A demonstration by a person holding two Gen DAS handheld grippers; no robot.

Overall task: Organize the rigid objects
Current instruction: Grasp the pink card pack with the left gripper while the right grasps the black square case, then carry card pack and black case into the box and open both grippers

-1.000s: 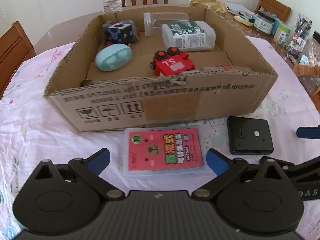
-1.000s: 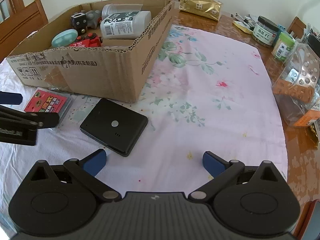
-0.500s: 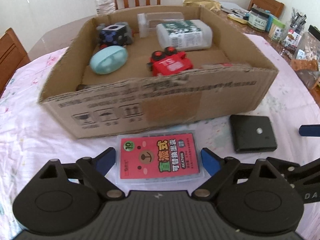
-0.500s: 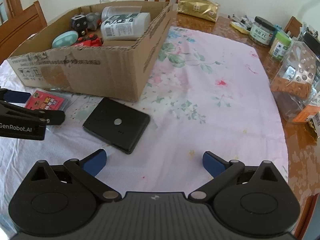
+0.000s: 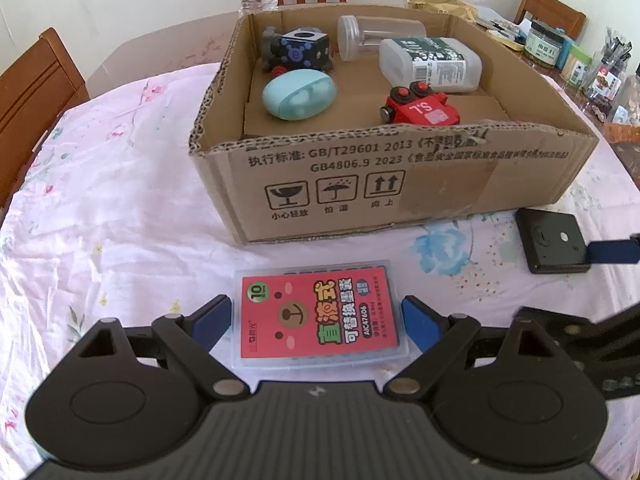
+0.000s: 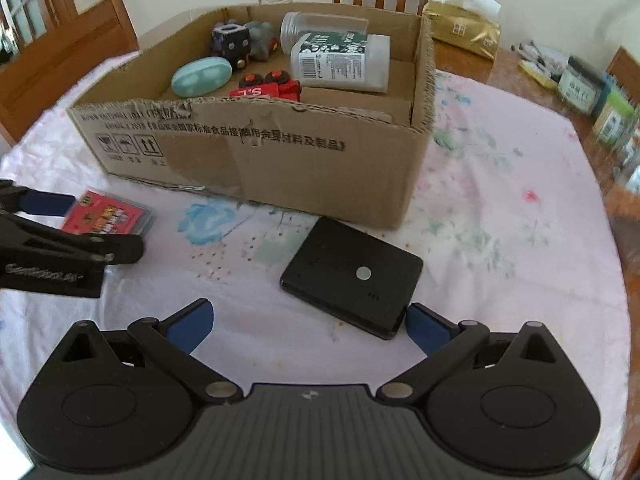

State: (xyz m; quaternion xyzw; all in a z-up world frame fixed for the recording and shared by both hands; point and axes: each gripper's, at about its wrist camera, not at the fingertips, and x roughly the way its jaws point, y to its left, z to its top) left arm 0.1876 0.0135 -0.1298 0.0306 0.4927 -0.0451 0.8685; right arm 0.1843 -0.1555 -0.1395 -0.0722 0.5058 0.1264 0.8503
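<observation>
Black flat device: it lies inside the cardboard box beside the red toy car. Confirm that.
Not right. The black flat device lies outside the cardboard box, on the floral tablecloth in front of the box's near wall, as the right wrist view shows. The red toy car is inside the box; the device is not beside it.

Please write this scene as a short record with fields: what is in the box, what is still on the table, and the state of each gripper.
surface: table with floral cloth
container: open cardboard box
in box: blue oval case; red toy car; white bottle; clear jar; dark cube toy
outside box: red card pack; black flat device
left gripper: open, pads either side of red card pack
right gripper: open, near black flat device
</observation>
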